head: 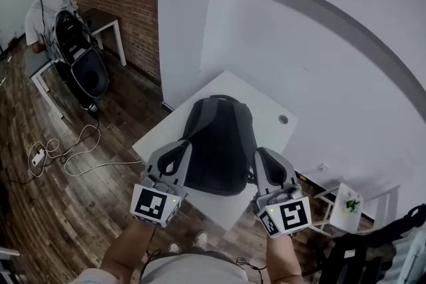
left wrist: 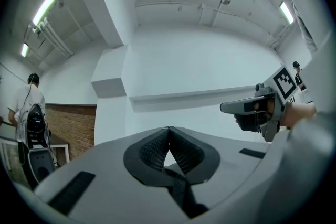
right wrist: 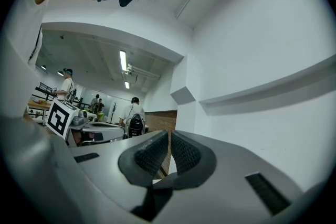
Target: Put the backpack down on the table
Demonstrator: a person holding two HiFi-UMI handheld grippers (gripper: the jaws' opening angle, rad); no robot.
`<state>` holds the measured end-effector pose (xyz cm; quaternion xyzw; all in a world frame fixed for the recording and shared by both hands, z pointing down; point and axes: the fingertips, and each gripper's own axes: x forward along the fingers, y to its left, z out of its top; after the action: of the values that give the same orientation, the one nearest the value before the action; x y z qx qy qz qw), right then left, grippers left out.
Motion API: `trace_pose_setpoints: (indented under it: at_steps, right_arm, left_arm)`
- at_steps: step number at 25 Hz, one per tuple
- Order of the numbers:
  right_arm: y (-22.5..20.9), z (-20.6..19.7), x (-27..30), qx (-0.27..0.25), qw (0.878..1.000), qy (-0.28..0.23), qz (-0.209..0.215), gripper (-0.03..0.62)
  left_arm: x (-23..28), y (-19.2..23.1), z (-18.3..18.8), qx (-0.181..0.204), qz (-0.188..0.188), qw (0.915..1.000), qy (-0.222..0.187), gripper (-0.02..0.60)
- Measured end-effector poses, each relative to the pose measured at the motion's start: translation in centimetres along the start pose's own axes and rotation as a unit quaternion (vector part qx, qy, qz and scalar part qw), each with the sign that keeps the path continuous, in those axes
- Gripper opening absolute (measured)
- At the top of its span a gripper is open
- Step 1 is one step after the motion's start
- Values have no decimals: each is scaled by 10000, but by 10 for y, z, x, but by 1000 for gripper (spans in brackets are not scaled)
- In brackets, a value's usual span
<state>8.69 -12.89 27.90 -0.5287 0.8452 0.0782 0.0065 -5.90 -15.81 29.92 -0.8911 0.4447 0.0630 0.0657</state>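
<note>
On the white worktop (head: 256, 98), set into a corner of white wall, the backpack (head: 223, 143) lies flat. It is dark grey, with its carry loop at the far end toward the wall and its broad end toward the person's side. It rests wholly on the worktop, near the middle, and a small round cable hole (head: 283, 120) shows in the bare surface to its right.

In the head view the left gripper (head: 174, 155) sits over the backpack's near left edge and the right gripper (head: 267, 159) over its near right edge, each with its marker cube nearest the camera. Whether either touches the fabric cannot be told from that view.

The left gripper view shows its ribbed pads (left wrist: 152, 150) closed together at the tips with nothing between them, aimed at the white wall. The right gripper appears at that view's right edge. The right gripper view shows its own pads (right wrist: 186, 153) drawn almost together, with only a thin slit left and nothing caught in them. Both grippers are closed and empty.

Beyond the worktop, white cables (head: 73, 149) loop across the wooden floor (head: 40, 209) beside a power strip (head: 38, 157). At the far left another person (head: 45, 6) in a white shirt, with a black bag (head: 66, 30) on the back, stands by a second table (head: 106, 20) in front of a brick wall (head: 130, 3)
</note>
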Motion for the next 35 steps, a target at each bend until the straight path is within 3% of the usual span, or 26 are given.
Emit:
trace_pose_setpoints:
  at_steps: [6, 17, 35]
  right_arm:
    - [4, 9, -16, 43, 10000, -75, 22, 46]
    - [12, 13, -39, 57, 9998, -151, -82, 46]
    - [31, 5, -55, 182, 9994, -88, -289, 43]
  left_arm:
    - [-30, 12, 12, 11, 140, 9998, 118, 17]
    - [-60, 10, 33, 11, 145, 9999, -39, 17]
    - [-84, 14, 24, -149, 237, 9996, 11, 17]
